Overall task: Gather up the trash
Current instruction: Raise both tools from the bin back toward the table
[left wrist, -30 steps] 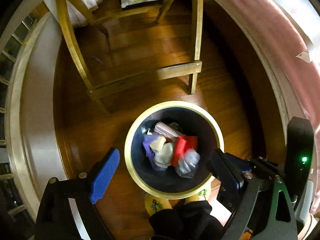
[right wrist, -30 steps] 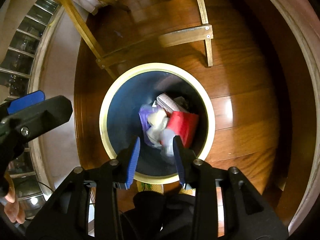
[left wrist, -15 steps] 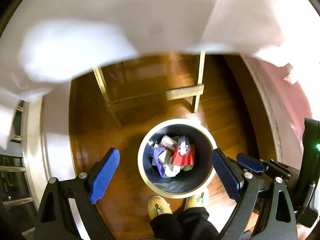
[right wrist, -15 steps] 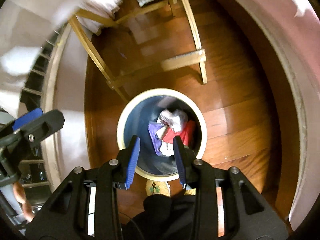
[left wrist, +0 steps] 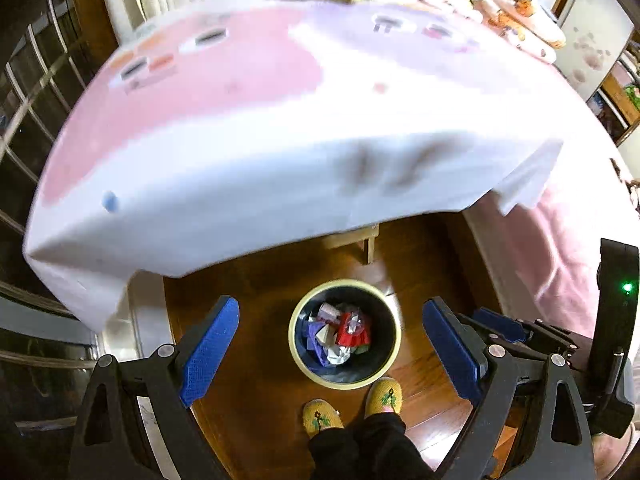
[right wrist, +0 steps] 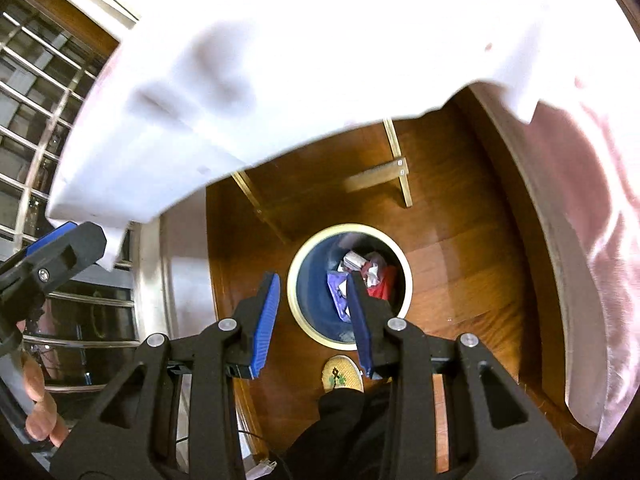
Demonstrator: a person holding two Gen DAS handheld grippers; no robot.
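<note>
Trash (left wrist: 338, 334) lies crumpled in purple, white and red pieces inside the round bin (left wrist: 294, 334), which has a pale rim and stands on the wood floor (left wrist: 256, 292). Left of the bin, the left gripper (left wrist: 332, 354) has its fingers spread wide, with nothing between them. Above the bin, a table draped in a white and pink cloth (left wrist: 248, 160) overhangs. Right of it, the right gripper (right wrist: 314, 324) has its fingers partly apart and empty. Below the bin stand two yellow slippers (left wrist: 322, 418).
</note>
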